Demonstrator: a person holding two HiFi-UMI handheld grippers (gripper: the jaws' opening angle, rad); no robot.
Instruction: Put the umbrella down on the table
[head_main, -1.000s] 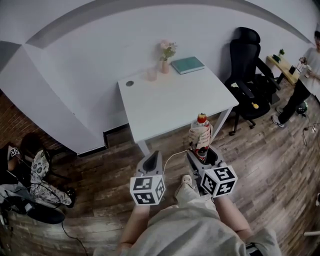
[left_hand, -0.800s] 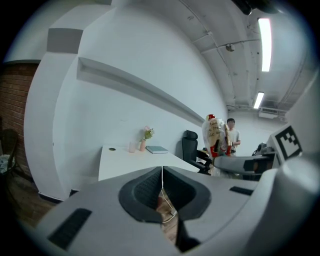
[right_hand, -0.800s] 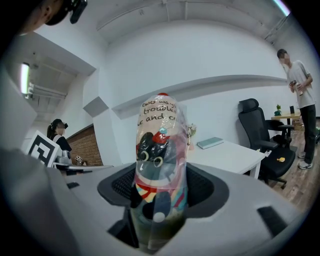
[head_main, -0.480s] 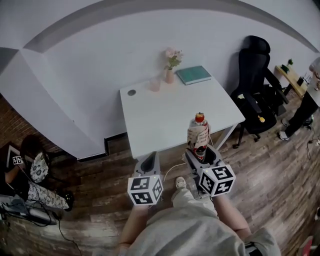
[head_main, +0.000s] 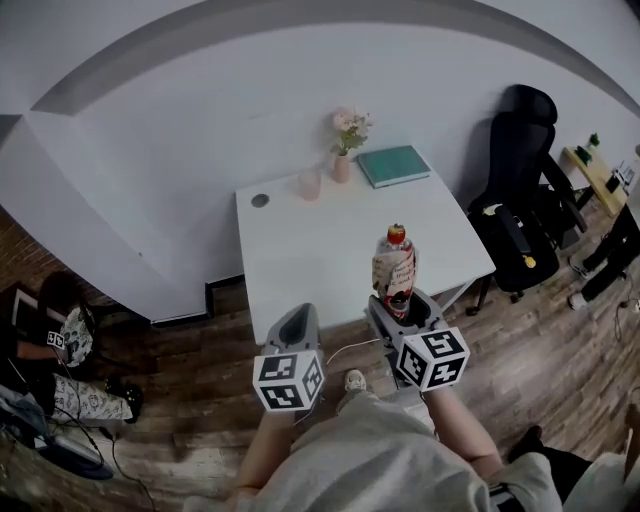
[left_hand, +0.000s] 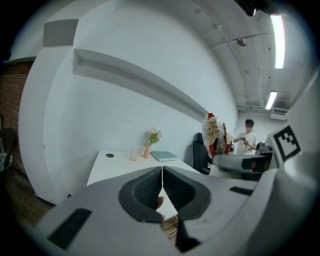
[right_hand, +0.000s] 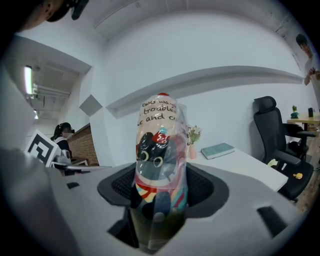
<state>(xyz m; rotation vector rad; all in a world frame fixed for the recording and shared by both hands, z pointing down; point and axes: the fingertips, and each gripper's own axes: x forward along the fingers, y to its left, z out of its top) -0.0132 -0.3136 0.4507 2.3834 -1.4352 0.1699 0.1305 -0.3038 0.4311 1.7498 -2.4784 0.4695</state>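
Now, step: umbrella held at near edge of the table.
Right gripper: clamps it upright.
Left gripper: jaws together, empty.
Next: reach farther, lower, release.

Glossy clear plastic sleeve over printed cloth on umbrella; smooth matt table; wood-plank floor; rough brick wall.

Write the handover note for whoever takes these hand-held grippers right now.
Left hand-held gripper: shut, empty.
Right hand-held gripper: shut on the umbrella, which is folded in a clear sleeve and held upright.
Table: just ahead; cup, vase and book sit along its far edge.
Done: umbrella in grasp at the table's near side.
Left: lay it on the near part of the table, then open the jaws.
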